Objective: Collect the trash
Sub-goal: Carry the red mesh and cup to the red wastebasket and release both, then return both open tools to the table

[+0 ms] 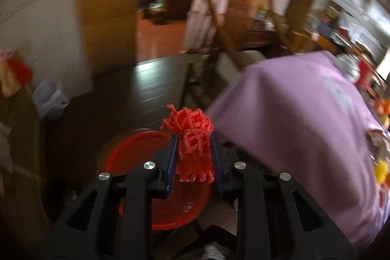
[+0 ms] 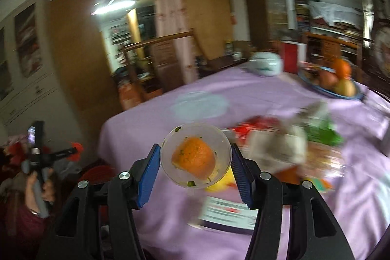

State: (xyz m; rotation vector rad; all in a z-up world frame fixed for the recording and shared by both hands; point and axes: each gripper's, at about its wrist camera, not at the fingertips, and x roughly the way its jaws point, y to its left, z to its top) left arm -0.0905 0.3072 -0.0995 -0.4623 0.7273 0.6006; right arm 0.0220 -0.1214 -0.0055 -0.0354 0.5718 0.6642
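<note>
A red foam fruit net (image 1: 193, 145) — a bunched mesh sleeve, tied tight near its top so the strands flare above the knot — is clamped between the blue pads of the left hand-held gripper (image 1: 193, 157), directly above a red round bin (image 1: 136, 157) on the dark floor. In the right wrist view, a clear plastic cup (image 2: 195, 155) with an orange lump of food and green flecks inside is pinched at its sides by the right hand-held gripper (image 2: 195, 160), held over the near edge of the surface.

A printed card (image 2: 229, 213) lying below the cup carries lines of text, too blurred to read.

The surface is covered with a lilac cloth (image 2: 256, 89) strewn with crumpled wrappers (image 2: 275, 140); farther back stand a white lidded pot (image 2: 265, 63), a red box (image 2: 291, 56) and a blue-rimmed fruit bowl (image 2: 314, 87). Behind are wooden doors, a wooden chair (image 1: 219, 23) and a white cabinet — all motion-blurred.
</note>
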